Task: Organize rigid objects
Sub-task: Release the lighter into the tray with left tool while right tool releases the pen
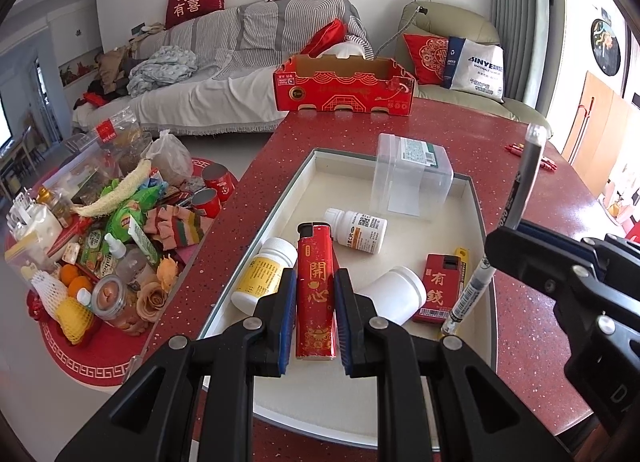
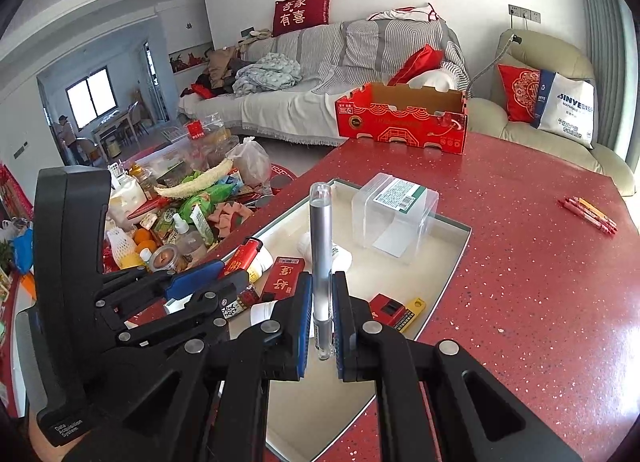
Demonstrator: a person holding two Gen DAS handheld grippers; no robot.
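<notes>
The left gripper (image 1: pixel 315 298) is clamped on a tall red lighter (image 1: pixel 315 290) with gold characters, its blue pads pressed to both sides, held over the near end of a shallow cream tray (image 1: pixel 320 159) sunk into a red speckled table (image 1: pixel 532 342). The right gripper (image 2: pixel 321 314) is clamped on a clear pen (image 2: pixel 321 258) with a dark core, which stands up out of the jaws above the same tray.

Only the left wrist view shows the tray's near contents plainly: a yellow-labelled white bottle (image 1: pixel 264 274) just left of the lighter, a plain white bottle (image 1: pixel 398 294) just right of it, a second pen (image 1: pixel 468 294) lying along the right wall, a small red box (image 1: pixel 438 288) printed 有錢 beside that pen, and a white bottle with a printed label (image 1: pixel 356 229) lying further in. Only the right wrist view shows a few red pens (image 2: pixel 590 213) loose on the table, well apart from the tray, and a distant person (image 2: pixel 66 133) in a further room by a window.

Further in, a clear plastic box (image 1: pixel 412 177) with a green and white label sits in the far part of the tray. At the table's far edge stands an open red carton (image 1: pixel 344 87) with gold printing. Left of the table, lower down, is a pile of snacks and fruit (image 1: pixel 104 238) on a round red mat.

Beyond are a grey striped sofa (image 1: pixel 248 33) with a red cushion (image 1: pixel 196 1) reading 吾家有喜, and an armchair (image 1: pixel 456 21) holding a white bag (image 1: pixel 476 65) marked SINYE. The left gripper's body reads "Data Acquisition System" in the right wrist view.
</notes>
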